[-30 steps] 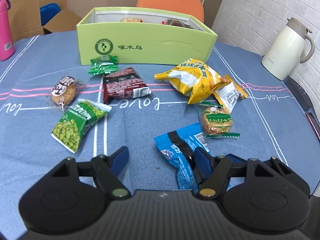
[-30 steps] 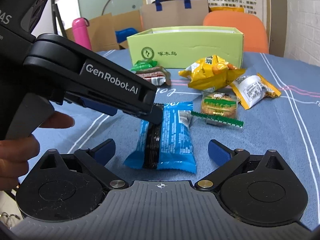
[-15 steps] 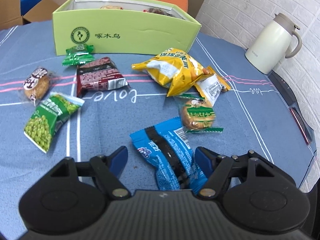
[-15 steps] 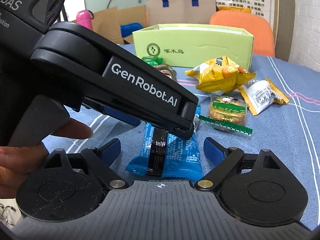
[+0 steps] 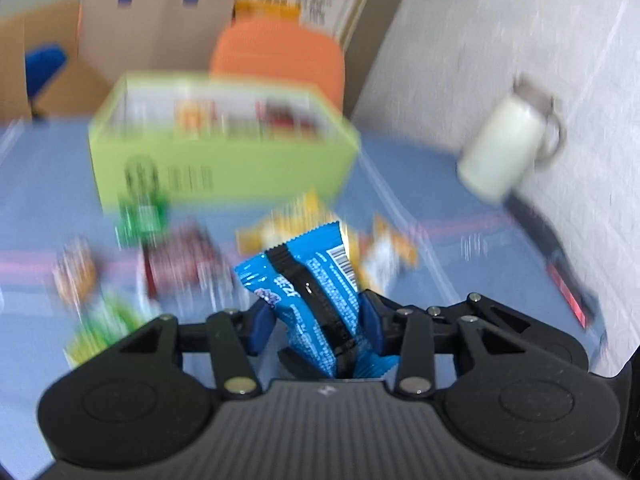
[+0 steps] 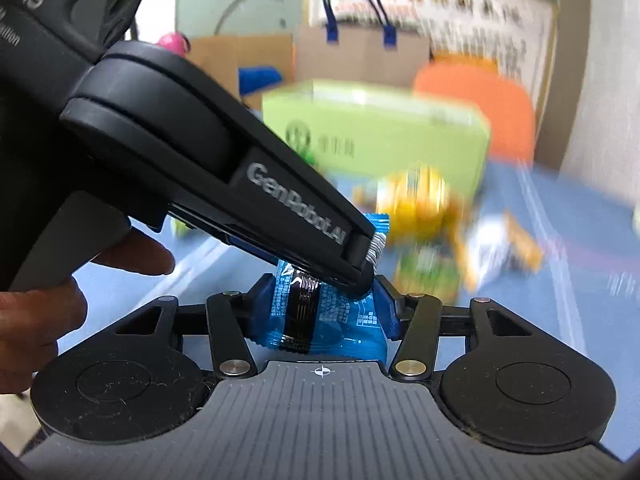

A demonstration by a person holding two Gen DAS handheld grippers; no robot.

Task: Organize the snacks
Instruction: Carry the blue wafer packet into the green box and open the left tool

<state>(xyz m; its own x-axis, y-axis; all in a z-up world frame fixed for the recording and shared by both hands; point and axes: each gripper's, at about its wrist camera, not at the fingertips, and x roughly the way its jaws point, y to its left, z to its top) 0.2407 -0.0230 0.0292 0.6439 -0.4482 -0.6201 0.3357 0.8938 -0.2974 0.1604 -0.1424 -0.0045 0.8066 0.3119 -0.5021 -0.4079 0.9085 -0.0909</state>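
Blue-clothed desk, striped white and pink. Bearing a green box, a cream jug. Blurred snack packets scattered before the box.

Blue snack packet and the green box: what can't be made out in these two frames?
- Left wrist view: contents of the green box and the loose snacks are motion-blurred.
- Right wrist view: the left hand-held gripper covers the top of the blue snack packet.
- Whether the right hand-held gripper also clamps it: unclear.

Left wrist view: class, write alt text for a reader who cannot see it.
The left gripper is shut on a blue snack packet, lifted above a blue tablecloth. Behind, blurred, lie more snacks, a green box and a white jug.
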